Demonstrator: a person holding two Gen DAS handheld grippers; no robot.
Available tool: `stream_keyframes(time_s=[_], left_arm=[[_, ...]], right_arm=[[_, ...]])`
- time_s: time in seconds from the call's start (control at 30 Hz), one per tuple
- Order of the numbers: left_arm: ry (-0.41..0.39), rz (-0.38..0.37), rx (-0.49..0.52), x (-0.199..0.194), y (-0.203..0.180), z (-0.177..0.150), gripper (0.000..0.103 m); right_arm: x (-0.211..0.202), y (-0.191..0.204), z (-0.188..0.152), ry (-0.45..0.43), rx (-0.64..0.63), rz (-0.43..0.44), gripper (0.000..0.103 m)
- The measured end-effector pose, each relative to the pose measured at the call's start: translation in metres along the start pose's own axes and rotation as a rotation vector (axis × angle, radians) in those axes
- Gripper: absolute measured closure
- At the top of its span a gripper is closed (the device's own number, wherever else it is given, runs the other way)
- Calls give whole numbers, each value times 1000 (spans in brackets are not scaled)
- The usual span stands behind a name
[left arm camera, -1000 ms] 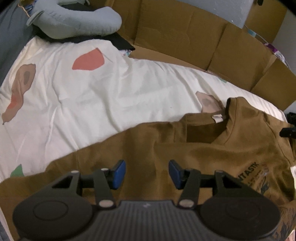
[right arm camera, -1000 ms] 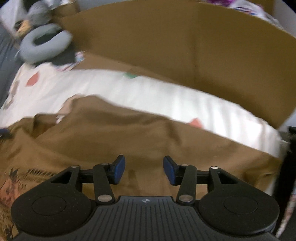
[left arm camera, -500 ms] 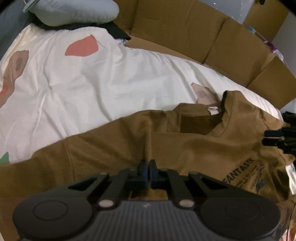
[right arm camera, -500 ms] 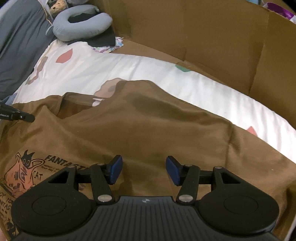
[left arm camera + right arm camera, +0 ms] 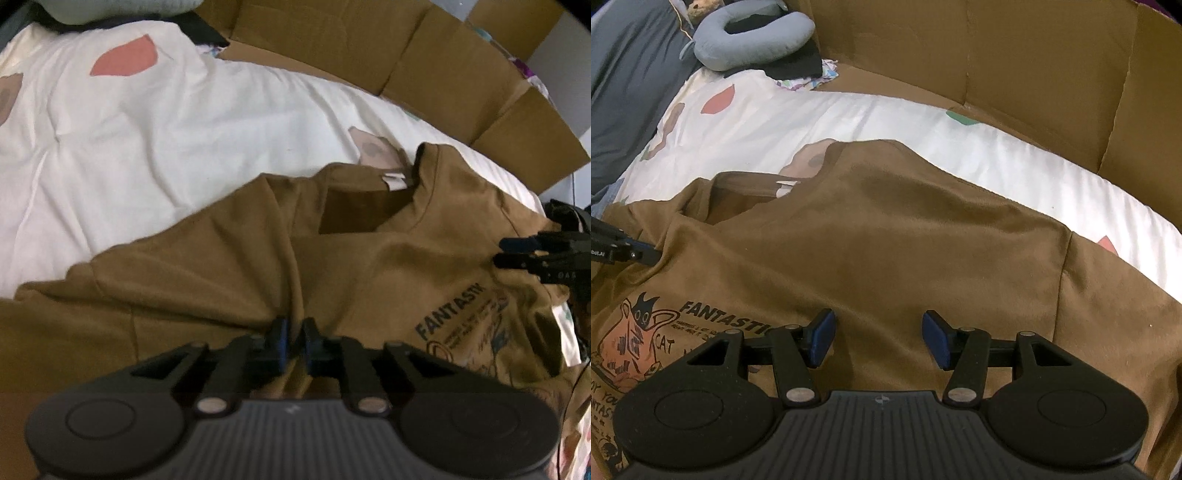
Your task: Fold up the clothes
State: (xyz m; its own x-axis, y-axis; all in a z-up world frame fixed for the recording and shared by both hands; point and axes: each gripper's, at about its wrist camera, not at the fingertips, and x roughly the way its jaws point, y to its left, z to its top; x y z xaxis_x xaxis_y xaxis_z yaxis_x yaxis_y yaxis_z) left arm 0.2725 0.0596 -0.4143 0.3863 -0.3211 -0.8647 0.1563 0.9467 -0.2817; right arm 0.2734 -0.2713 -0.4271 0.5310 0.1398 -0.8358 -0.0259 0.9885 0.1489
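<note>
Cardboard walls (image 5: 1015, 66): ring the white patterned sheet (image 5: 155, 122).
Brown T-shirt (image 5: 886, 236): spread on the sheet inside those walls, print facing up, neck toward the far side.
Left gripper (image 5: 293, 341): narrow and opening; a ridge of shirt cloth sits between its pads. A second ago it stood wide.
Right gripper (image 5: 878, 338): jaws wide over the shirt, holding nothing, as before.

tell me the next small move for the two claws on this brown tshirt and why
Probably close the right claw on the cloth beneath it. Its blue pads stand apart over the brown t-shirt with nothing pinched, while the left claw already has a ridge of fabric between its nearly closed pads, though its jaws are easing open. A fold likely needs both sides gripped before lifting.
</note>
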Motion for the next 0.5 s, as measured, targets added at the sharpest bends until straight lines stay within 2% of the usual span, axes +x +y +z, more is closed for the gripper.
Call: stream_keyframes(time_s=[0.03,0.1,0.13,0.27,0.4,0.47,0.5], left_arm=[[9,-2,13,-2,-1,1,75],[16,0,41,-9,-3,2,64],[10,5,54,-15,-3,3,63],[-14,21,88,-38,3,11,63],[-29,72,143,-52,12,26,63],[-35,99,167,-56,18,33,67],[-31,112,176,-56,21,36,73]], right_arm=[[1,0,0,3,2,0,44],[1,0,-2,5,3,2,44],[0,0,-2,5,2,4,44],[-4,-3,-4,-2,9,9,44],[-9,-7,-2,-16,20,9,44],[-12,-9,-1,-26,21,11,44],[-14,-10,0,-30,22,10,44]])
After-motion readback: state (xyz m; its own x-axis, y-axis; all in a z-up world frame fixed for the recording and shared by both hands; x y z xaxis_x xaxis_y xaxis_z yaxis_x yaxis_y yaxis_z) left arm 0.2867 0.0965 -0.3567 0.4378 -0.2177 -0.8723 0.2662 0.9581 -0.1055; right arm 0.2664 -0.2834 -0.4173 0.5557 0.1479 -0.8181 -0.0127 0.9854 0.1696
